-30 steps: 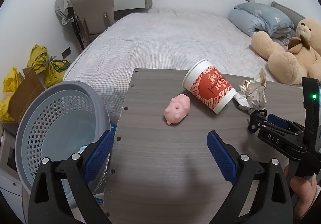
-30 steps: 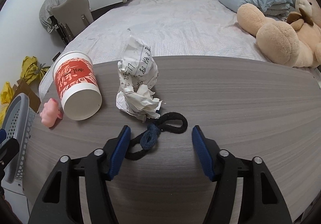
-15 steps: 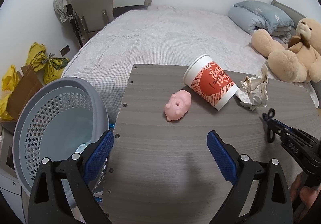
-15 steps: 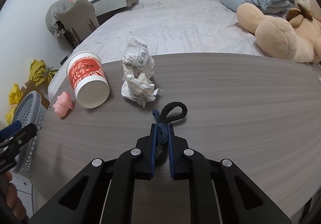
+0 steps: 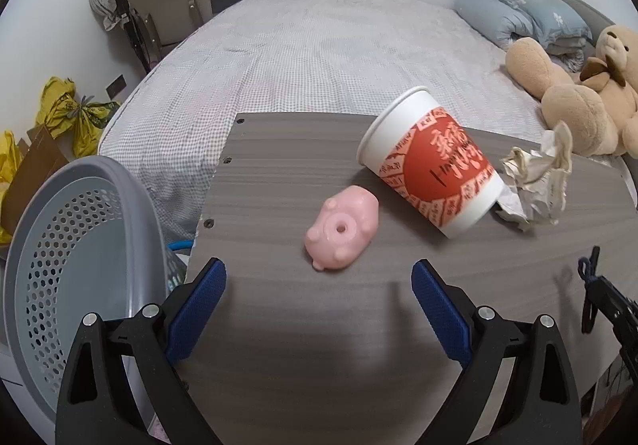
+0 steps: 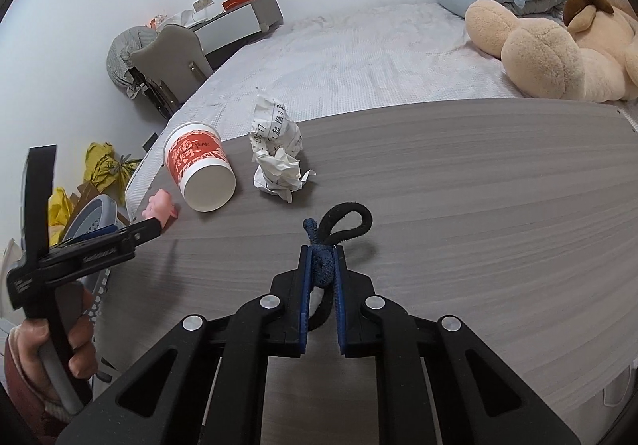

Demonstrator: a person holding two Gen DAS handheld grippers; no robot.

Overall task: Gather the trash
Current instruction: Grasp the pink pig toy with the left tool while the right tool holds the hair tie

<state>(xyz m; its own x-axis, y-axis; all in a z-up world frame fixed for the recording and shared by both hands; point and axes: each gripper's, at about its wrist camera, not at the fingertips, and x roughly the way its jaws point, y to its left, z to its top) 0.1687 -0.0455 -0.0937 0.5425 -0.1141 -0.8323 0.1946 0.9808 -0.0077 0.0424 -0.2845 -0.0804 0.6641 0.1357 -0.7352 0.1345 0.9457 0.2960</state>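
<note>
Right wrist view gives the only close look at the right gripper [image 6: 322, 265]: its blue pads are clenched on a dark hair tie [image 6: 339, 229], pinching the knotted navy part while a black loop pokes out toward 12 o'clock. Whether the loop rests on the grey wood-grain table [image 6: 478, 205] or sits just above it cannot be told. At 10 o'clock from the grip lies a crumpled paper ball [image 6: 277, 170], white with handwriting. Farther toward 9 o'clock a red-and-white paper cup [image 6: 199, 174] lies on its side with its base facing the camera. This view also shows a person's hand [image 6: 52, 345] at 8 o'clock, gripping the left tool's handle.

Left wrist view shows what the other cannot: the left gripper [image 5: 319, 309], released, jaws wide apart with nothing between them, above bare tabletop. At 12 o'clock from it lies a pink pig toy [image 5: 343, 231], on its side, well short of the pads. The cup [image 5: 432, 170] shows its open mouth here, tipped over at 1 o'clock, just beside the pig. The paper ball [image 5: 538, 182] touches the cup's far end at 2 o'clock. A grey perforated basket [image 5: 75, 277] stands off the table's edge at 9 o'clock. The hair tie [image 5: 586, 273] shows only as a small dark tip at 3 o'clock.
</note>
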